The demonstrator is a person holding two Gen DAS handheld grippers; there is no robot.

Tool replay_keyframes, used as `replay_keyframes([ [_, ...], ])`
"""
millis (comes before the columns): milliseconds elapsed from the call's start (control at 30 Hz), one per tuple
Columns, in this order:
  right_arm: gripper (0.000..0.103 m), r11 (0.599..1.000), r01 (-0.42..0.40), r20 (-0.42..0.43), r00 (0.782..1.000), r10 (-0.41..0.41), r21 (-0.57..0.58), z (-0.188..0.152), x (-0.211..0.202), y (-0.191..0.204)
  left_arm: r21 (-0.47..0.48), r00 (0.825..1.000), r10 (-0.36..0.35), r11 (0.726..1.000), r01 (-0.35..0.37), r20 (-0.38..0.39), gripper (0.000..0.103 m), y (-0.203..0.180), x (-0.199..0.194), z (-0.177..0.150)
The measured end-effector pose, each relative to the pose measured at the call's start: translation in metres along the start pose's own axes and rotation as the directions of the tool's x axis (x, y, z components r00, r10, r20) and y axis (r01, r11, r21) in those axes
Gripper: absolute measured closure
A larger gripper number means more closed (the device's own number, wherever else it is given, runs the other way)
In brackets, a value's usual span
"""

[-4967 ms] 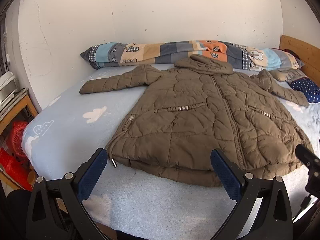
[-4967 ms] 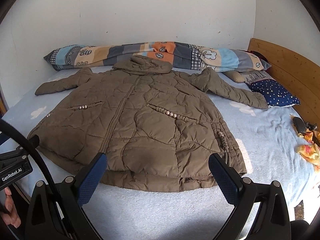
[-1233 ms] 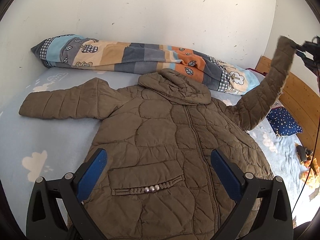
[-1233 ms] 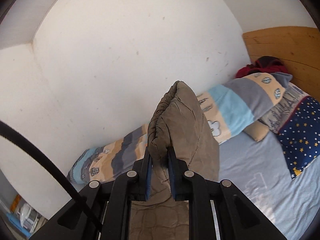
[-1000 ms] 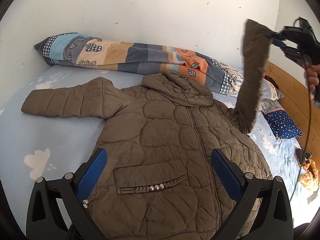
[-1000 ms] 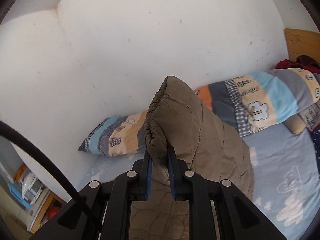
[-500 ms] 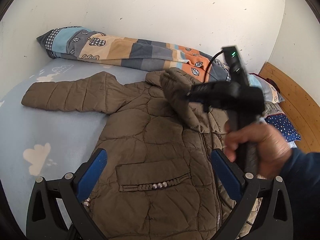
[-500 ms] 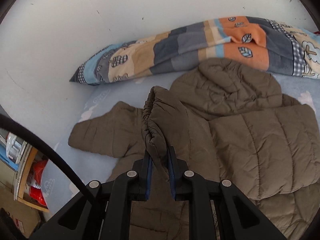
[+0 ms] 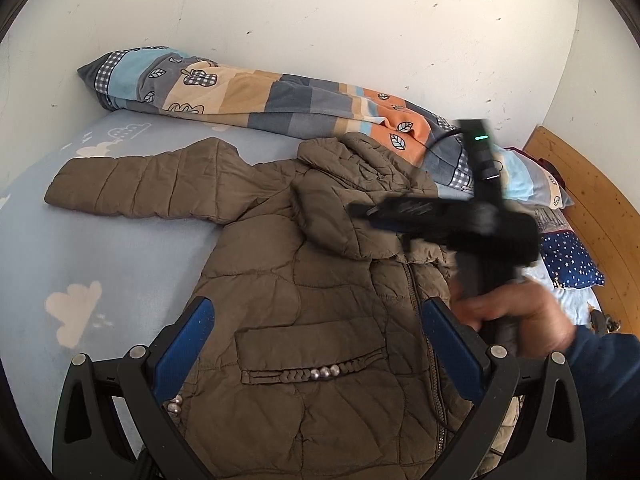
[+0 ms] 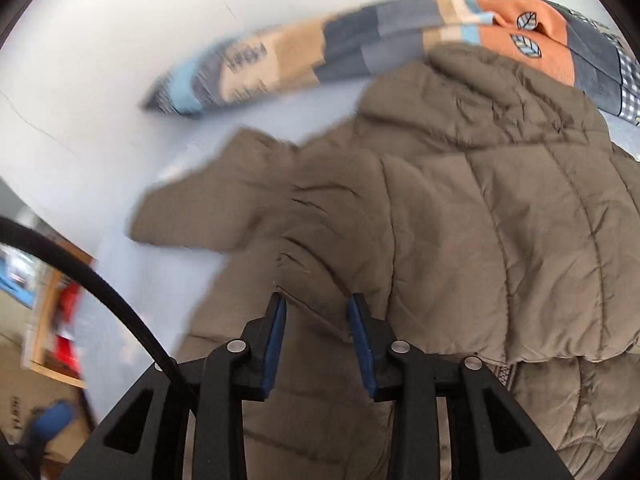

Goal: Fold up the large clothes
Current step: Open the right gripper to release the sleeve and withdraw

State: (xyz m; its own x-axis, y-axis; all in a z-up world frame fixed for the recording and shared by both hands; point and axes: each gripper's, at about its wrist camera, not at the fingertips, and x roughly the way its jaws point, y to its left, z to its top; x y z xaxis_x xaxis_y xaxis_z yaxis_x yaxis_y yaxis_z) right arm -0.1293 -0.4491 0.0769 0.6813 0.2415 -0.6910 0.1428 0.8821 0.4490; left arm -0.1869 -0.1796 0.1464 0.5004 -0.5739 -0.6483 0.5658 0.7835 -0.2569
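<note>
The jacket (image 9: 320, 320) lies front-up on the bed (image 9: 100, 272), its hood toward the striped quilt (image 9: 256, 96) at the wall and its hem toward the viewer. One sleeve (image 10: 500, 216) is folded across the chest, just below the hood. The right gripper (image 10: 316, 336) hangs directly above the end of that sleeve; its jaws stand partly open and hold nothing, the cloth lying beyond the pads and apart from them. The other sleeve (image 9: 136, 188) is unfolded; its long axis runs sideways from the jacket's shoulder, with the cuff at the far end from the zip. The left gripper (image 9: 316, 344) hovers over the jacket's pocket region, jaws wide open and empty. Judged from this layout, the left gripper is the nearer to the unfolded sleeve, which lies ahead of its jaws and to their left; the cuff is the likely grasp point.
</note>
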Motion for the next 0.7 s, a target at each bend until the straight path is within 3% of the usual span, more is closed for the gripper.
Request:
replay_keyframes([
  [100, 0.057, 0.999, -0.010, 0.102, 0.995, 0.007, 0.033, 0.012, -0.043, -0.024, -0.016, 1.000, -0.003, 1.000, 0.003, -0.006, 0.000, 0.001, 0.002, 0.000],
  [167, 0.057, 0.996, 0.066, 0.155, 0.985, -0.074, 0.059, 0.020, -0.069, -0.049, -0.020, 1.000, -0.008, 1.000, 0.008, -0.012, 0.000, 0.001, 0.003, 0.000],
  [200, 0.057, 0.987, 0.141, 0.170, 0.974, -0.153, 0.077, 0.025, -0.080, -0.065, -0.020, 1.000, -0.009, 1.000, 0.009, -0.013, 0.000, 0.000, 0.004, 0.000],
  [267, 0.057, 0.960, 0.243, 0.165, 0.950, -0.265, 0.141, 0.032, -0.094, -0.102, -0.011, 1.000, -0.009, 1.000, 0.009, -0.011, 0.000, -0.002, 0.004, 0.000],
  [333, 0.056, 0.910, 0.356, 0.140, 0.910, -0.389, 0.215, 0.032, -0.104, -0.142, -0.003, 1.000, -0.005, 1.000, 0.005, -0.010, 0.000, -0.005, 0.005, 0.000],
  [433, 0.056, 0.857, 0.426, 0.089, 0.880, -0.467, 0.289, 0.030, -0.109, -0.188, -0.002, 1.000, -0.004, 1.000, 0.004, -0.023, 0.000, -0.006, 0.011, -0.002],
  [533, 0.056, 0.836, 0.438, 0.037, 0.879, -0.475, 0.330, 0.023, -0.103, -0.218, 0.004, 0.999, -0.002, 1.000, 0.002, -0.039, 0.000, -0.009, 0.017, -0.003],
  [700, 0.056, 0.835, 0.442, -0.035, 0.889, -0.457, 0.328, 0.010, -0.075, -0.238, 0.022, 0.999, 0.010, 1.000, -0.009, -0.047, 0.000, -0.012, 0.023, -0.004],
])
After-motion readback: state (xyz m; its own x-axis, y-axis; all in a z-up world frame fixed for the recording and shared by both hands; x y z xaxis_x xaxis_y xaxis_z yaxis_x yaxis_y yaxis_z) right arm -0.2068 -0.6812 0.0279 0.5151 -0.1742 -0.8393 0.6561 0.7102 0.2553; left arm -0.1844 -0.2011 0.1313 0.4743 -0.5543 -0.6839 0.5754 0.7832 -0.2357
